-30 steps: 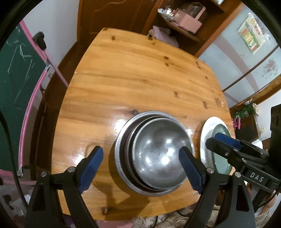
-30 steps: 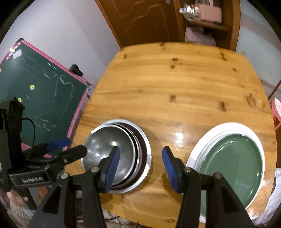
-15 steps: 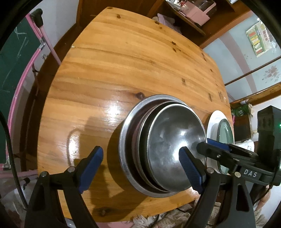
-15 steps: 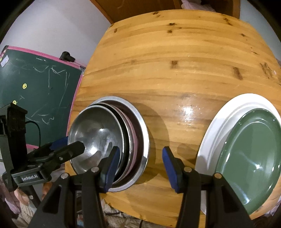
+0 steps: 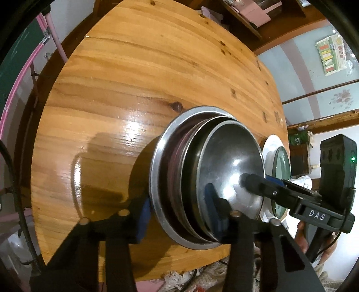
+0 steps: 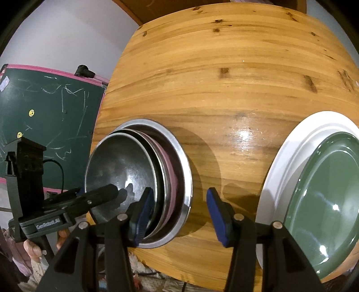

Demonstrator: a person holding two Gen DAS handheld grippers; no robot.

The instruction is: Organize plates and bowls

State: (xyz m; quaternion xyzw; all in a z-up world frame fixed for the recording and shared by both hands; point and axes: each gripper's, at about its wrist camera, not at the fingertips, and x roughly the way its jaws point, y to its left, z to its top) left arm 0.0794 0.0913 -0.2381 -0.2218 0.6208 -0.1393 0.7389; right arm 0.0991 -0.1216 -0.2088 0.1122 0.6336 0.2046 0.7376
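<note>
A stack of nested metal bowls [image 5: 228,161] [image 6: 121,166] sits near the front edge of the wooden table [image 5: 134,78]. My left gripper [image 5: 177,212] is closing across the stack's left wall. One pad lies against the outer rim and the other inside the innermost bowl. My right gripper [image 6: 178,217] straddles the right wall and its jaws are closing too. Its left pad is at the inner bowl and its right pad [image 6: 216,217] stands a little clear of the outer rim. A green plate [image 6: 325,191] lies on a white plate [image 6: 280,161] to the right.
A green chalkboard [image 6: 44,112] with a pink frame leans left of the table. A person's hand [image 6: 31,247] holds the left gripper's handle. Wooden shelves [image 5: 253,13] stand beyond the far edge. A shaggy rug shows below the near edge.
Both grippers have sunk and tipped down onto the bowl stack. The left jaws, wide around the whole stack before, have narrowed onto its left wall. The right jaws narrowed slightly.
</note>
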